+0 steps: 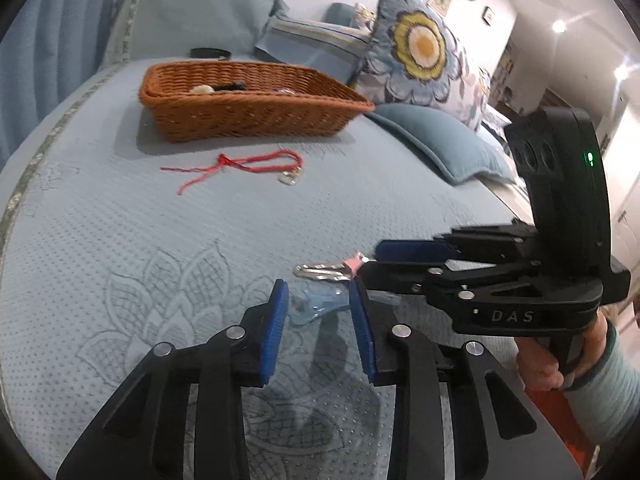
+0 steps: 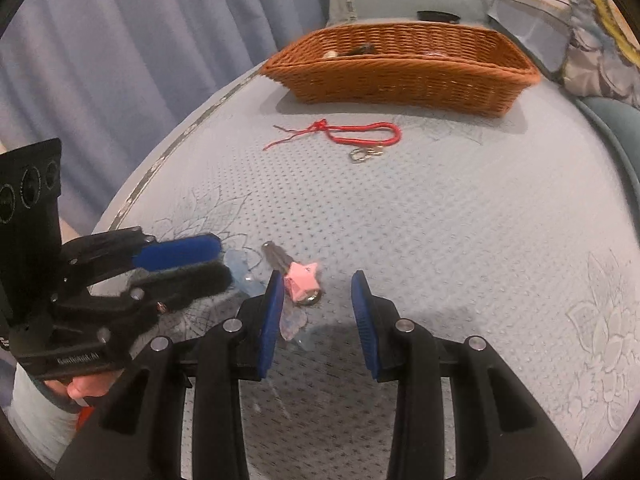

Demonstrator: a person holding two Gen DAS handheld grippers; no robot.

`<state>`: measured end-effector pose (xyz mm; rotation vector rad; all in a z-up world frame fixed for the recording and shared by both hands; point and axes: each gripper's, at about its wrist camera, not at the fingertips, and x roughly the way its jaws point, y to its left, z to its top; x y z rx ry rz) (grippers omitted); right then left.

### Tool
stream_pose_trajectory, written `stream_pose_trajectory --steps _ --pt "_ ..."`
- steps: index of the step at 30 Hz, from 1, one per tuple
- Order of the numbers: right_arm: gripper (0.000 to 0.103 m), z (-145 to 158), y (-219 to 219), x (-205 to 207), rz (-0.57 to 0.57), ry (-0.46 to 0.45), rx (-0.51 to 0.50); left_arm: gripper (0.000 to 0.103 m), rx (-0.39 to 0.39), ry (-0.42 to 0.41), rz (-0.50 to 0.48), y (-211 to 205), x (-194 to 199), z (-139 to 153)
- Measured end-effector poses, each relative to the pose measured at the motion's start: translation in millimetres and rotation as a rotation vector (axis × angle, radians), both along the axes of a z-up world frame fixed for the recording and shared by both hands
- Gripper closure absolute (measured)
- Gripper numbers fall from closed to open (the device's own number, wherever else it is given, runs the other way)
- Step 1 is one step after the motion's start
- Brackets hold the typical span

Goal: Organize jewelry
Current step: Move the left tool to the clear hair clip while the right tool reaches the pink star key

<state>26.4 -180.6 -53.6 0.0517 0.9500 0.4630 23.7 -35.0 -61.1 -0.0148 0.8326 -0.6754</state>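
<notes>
A silver hair clip with a pink star [image 2: 301, 278] lies on the blue bedspread; it also shows in the left wrist view [image 1: 328, 270]. A clear bluish clip [image 1: 316, 304] lies beside it. My left gripper [image 1: 318, 300] is open, its jaws either side of the bluish clip. My right gripper [image 2: 316, 292] is open, the pink star clip just inside its left finger [image 2: 272, 308]. A red cord bracelet with a metal charm [image 1: 256, 164] lies farther off, also in the right wrist view [image 2: 352, 136]. A wicker basket [image 1: 244, 112] holds a few small items.
The basket [image 2: 400, 76] stands near the bed's far end. Blue and floral pillows [image 1: 420, 52] lie to the right. A blue curtain [image 2: 120, 40] hangs left of the bed. A dark band [image 1: 210, 53] lies behind the basket.
</notes>
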Motion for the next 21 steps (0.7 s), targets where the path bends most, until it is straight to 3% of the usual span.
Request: stream_pose_trajectory --steps 8,9,10,12,16,21 --pt "0.071 -3 11 2 0.027 -0.023 -0.047 0.073 0.026 0.056 -0.151 -10 -12 -4" --pt "0.072 -2 13 2 0.028 -0.034 -0.057 0.073 0.032 0.058 -0.160 -11 -13 -5" --pt "0.082 -2 16 2 0.030 -0.043 -0.075 0.073 0.040 0.060 -0.167 -12 -14 -5" --pt "0.083 -3 16 2 0.023 -0.055 -0.094 0.073 0.050 0.066 -0.174 -12 -15 -6" --pt "0.083 -2 -4 9 -0.080 -0.057 -0.105 0.073 0.060 0.064 -0.173 -11 -16 -7" --pt "0.083 -1 -43 19 -0.197 -0.013 -0.033 0.073 0.068 0.009 -0.133 -10 -14 -1"
